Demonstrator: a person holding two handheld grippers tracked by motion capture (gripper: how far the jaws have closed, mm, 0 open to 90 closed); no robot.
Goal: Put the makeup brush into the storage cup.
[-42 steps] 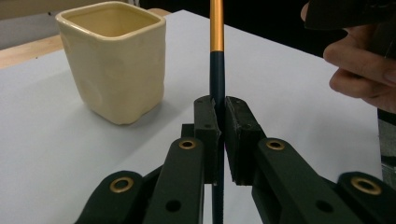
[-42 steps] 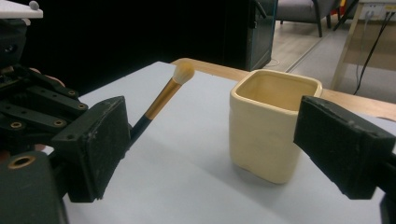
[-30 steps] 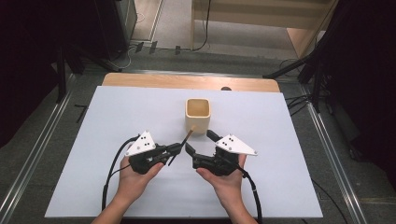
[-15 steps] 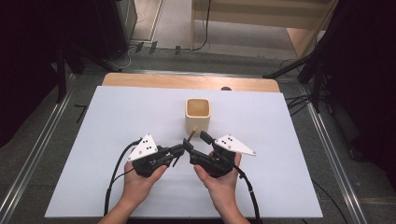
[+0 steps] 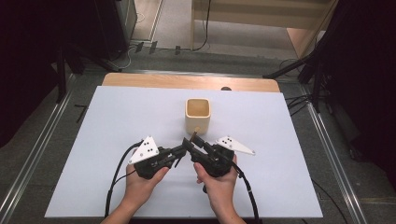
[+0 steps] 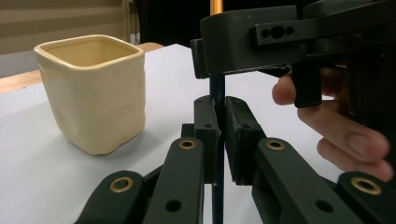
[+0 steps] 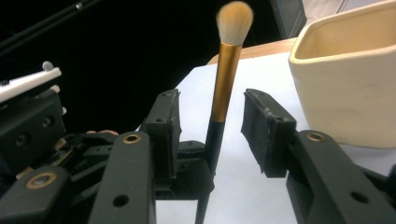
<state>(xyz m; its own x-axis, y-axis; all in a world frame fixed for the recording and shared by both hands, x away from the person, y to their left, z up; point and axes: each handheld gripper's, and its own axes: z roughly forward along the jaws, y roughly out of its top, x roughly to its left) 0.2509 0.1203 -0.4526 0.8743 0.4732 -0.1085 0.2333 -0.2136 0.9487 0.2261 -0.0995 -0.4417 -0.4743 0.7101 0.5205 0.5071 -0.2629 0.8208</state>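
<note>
High view: my two hands come in from the bottom edge, each holding tongs over the white sheet-covered tabletop (image 5: 116, 121). My left tongs (image 5: 181, 150) and right tongs (image 5: 195, 143) meet tip to tip just in front of the cream square ceramic cup (image 5: 198, 115), which stands upright near the middle of the tabletop. A small tan tip shows above the meeting point, against the cup's front wall; the rest of that object is hidden by the tongs here, and I cannot read the jaw states from this height. A strip of wooden table edge (image 5: 187, 81) shows beyond the sheet.

Left gripper view: my left tongs (image 6: 222, 140) are closed on the dark handle of a makeup brush with black handle, gold ferrule and pale bristles (image 6: 217, 93). The handle stands upright between the pads; its upper part is blocked by the body of the right tongs, with only a sliver of gold above. The cup (image 6: 93, 93) sits to the left, apart from the jaws.

Right gripper view: my right tongs (image 7: 212, 121) stand open, one pad on either side of the brush (image 7: 224, 79), neither touching it. The bristles are blurred; the handle's lower end is cut off at the frame bottom. The cup (image 7: 345, 84) is cropped at right.
</note>
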